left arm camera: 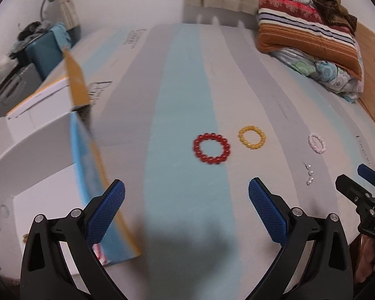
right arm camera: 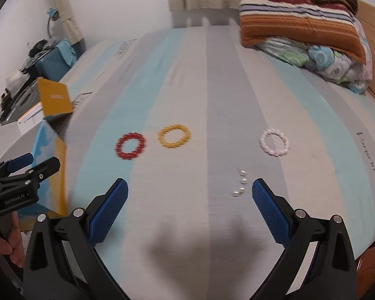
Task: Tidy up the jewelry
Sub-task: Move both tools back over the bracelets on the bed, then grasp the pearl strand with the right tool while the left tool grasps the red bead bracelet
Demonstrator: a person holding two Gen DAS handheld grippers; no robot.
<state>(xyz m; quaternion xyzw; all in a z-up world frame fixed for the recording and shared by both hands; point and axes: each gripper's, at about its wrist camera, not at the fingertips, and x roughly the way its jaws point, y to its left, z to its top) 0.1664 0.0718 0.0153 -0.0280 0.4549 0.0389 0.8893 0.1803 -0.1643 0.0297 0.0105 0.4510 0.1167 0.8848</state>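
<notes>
Three bead bracelets lie on a striped bed: a red bracelet (left arm camera: 211, 148) (right arm camera: 130, 146), a yellow bracelet (left arm camera: 251, 137) (right arm camera: 174, 136) and a pink bracelet (left arm camera: 317, 142) (right arm camera: 274, 142). A small pearl chain (left arm camera: 309, 174) (right arm camera: 240, 184) lies nearer, just left of my right gripper's right finger. An open white box (left arm camera: 32, 155) (right arm camera: 51, 150) with blue and yellow flaps stands at the left. My left gripper (left arm camera: 186, 195) is open and empty, short of the red bracelet, beside the box. My right gripper (right arm camera: 190, 192) is open and empty above the bed.
Folded blankets and a pillow (left arm camera: 310, 32) (right arm camera: 305, 25) are piled at the far right of the bed. A wooden bed frame (left arm camera: 372, 75) runs along the right. A blue case and clutter (left arm camera: 45, 50) (right arm camera: 55, 57) stand at the far left by the wall.
</notes>
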